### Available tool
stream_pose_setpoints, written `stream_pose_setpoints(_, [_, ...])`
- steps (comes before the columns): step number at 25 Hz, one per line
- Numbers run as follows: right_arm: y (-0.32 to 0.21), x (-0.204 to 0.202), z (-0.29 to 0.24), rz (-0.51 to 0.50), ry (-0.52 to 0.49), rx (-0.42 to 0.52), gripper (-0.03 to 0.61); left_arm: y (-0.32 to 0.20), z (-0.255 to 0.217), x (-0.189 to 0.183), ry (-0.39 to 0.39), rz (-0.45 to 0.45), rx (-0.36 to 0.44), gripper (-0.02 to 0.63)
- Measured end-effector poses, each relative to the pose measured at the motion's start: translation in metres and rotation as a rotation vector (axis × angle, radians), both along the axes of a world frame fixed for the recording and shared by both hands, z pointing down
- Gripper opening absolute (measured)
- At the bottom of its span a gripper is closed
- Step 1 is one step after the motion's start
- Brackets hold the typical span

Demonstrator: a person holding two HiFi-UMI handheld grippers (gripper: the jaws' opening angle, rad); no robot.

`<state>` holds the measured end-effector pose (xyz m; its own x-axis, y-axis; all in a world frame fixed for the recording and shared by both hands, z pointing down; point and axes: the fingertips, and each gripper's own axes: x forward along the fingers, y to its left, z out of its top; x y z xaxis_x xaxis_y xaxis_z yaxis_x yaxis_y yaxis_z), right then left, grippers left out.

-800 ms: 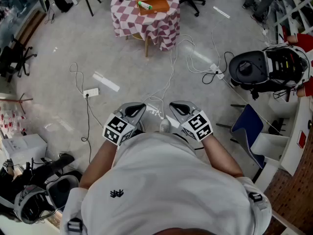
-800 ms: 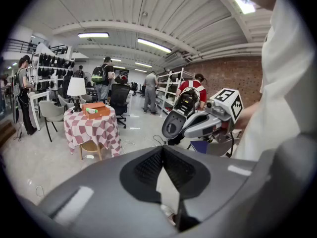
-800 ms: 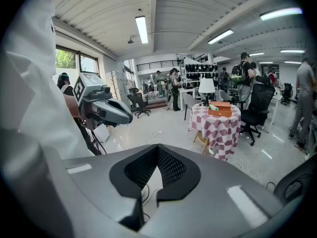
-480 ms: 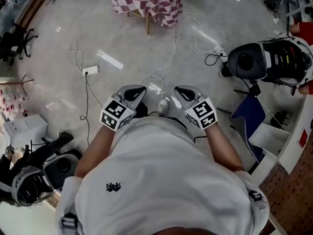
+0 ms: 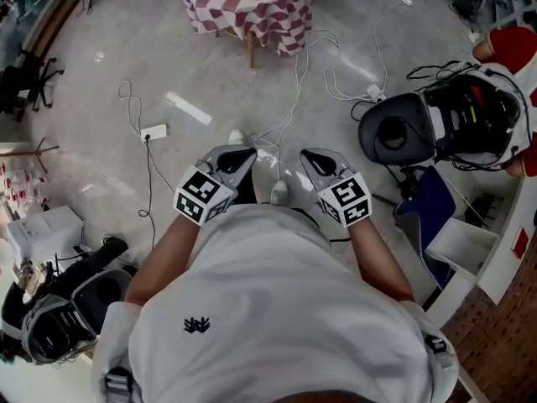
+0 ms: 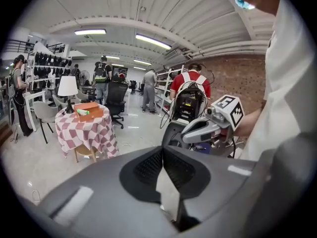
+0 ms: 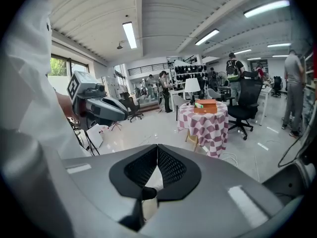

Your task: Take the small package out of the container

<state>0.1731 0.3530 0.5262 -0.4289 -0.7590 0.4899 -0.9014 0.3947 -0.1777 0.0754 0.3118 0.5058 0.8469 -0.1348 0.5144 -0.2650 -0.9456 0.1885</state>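
**Head view, looking steeply down over the operator's white shirt (image 5: 277, 309).** Both hand-held tools are carried side by side just in front of the torso. There is a gap between them, and both are tilted somewhat downward towards the pale polished floor (image 5: 101, 99).

- **Left gripper (image 5: 237, 155):** the jaws meet tip to tip with nothing between them, as its own view confirms.
- **Right gripper (image 5: 322, 159):** the jaws are likewise pressed together and empty.
- **Round table (image 5: 243, 15):** it is draped in a red-and-white checked cloth and stands at the top edge of the head view, far ahead of both grippers.
- **Orange container (image 7: 210, 106):** it stands on the table.
- **Small package (image 7: 199, 104):** it is green and white and lies at the container's top along one edge. Whether it rests inside the container or upon its rim cannot be told.
- **White-shaded lamp (image 7: 190, 86):** it shows just beside the container. Whether it stands on the table or behind it cannot be told.
- **Black office chair (image 7: 245, 103):** it stands next to the table.
- **White cables (image 5: 294, 82):** they run across the floor from the table's foot towards the operator.
- **Power strip (image 5: 153, 132):** it lies to the left of the cables.
- **Black backpack-like equipment (image 5: 445, 120):** it stands to the operator's right.
- **People (image 6: 150, 88):** several stand in the background of both gripper views
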Motion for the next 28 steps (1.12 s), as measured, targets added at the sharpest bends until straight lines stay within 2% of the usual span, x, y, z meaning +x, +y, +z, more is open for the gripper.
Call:
stream_pose_setpoints(5, [-0.050,0.000,-0.001,0.011,0.036,-0.006,0.031,-0.053,-0.003,-0.001,0.055,0.002,-0.023,0.059])
stream_pose_setpoints(10, [-0.127,-0.005,-0.002,0.034,0.048,-0.018,0.035,-0.133,-0.007,-0.011,0.087,0.004,-0.010,0.080])
stream_pose_setpoints(15, [-0.226,-0.018,-0.006,0.024,0.076,-0.023,0.035,-0.224,-0.009,-0.033,0.092,-0.010,-0.014,0.081])
stream_pose_setpoints(20, [-0.299,-0.028,-0.008,0.037,0.114,-0.025,0.035,-0.284,-0.008,-0.063,0.098,-0.005,-0.009,0.080])
stream_pose_setpoints(28, [-0.403,-0.022,-0.003,-0.016,0.158,-0.027,0.035,-0.359,0.000,-0.089,0.135,-0.140,-0.050,0.056])
